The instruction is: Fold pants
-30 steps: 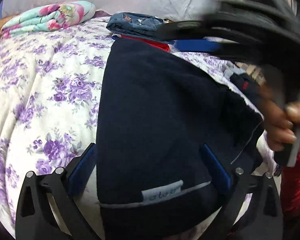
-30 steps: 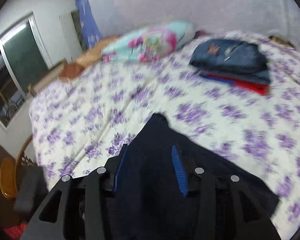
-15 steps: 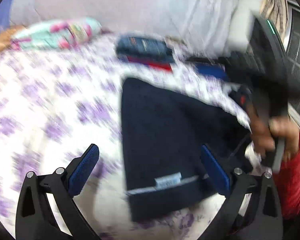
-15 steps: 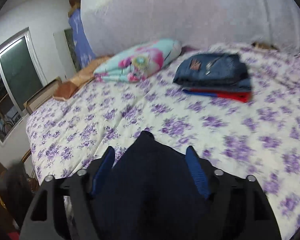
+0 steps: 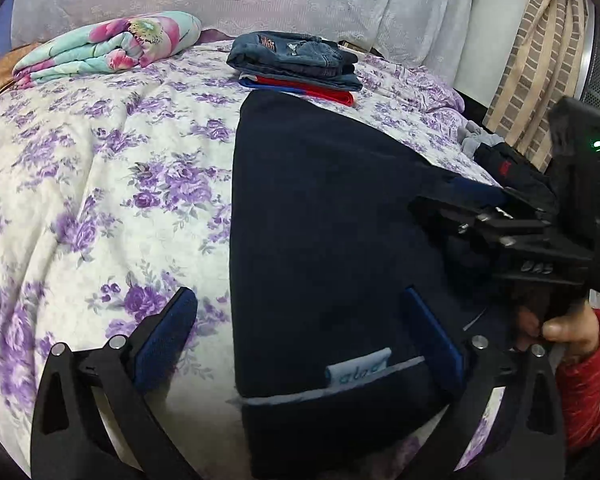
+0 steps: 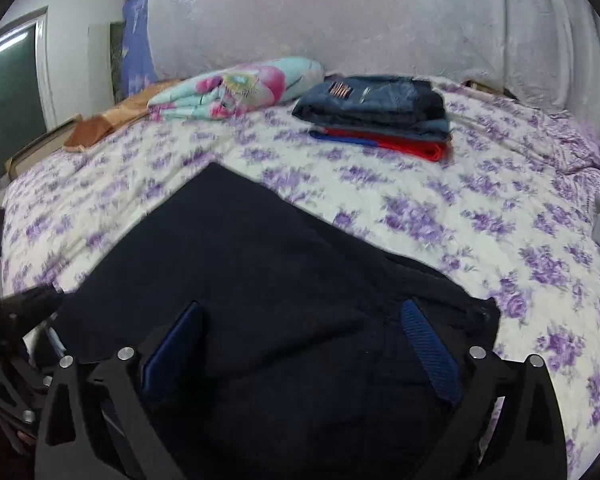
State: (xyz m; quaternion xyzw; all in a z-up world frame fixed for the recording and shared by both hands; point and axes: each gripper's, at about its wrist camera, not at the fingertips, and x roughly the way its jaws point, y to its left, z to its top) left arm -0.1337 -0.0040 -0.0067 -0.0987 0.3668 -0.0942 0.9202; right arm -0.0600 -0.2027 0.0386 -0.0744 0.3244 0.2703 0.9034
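Note:
Dark navy pants (image 5: 324, 216) lie folded flat on the floral bed, waistband with a small white label (image 5: 358, 370) nearest the left wrist camera. My left gripper (image 5: 296, 320) is open and empty, its blue pads straddling the waistband's left edge just above the cloth. My right gripper (image 6: 300, 332) is open and empty over the same pants (image 6: 260, 264). In the left wrist view it shows at the right (image 5: 452, 208), hovering above the pants' right side.
A stack of folded jeans over red and blue garments (image 5: 296, 64) lies at the far side of the bed, also in the right wrist view (image 6: 380, 120). A folded floral blanket (image 5: 108, 48) sits far left. Loose dark clothes (image 5: 504, 160) lie at the right edge.
My right gripper has opened and let go of the pants, which now lie flat. Both grippers have pulled back and up a little from the cloth.

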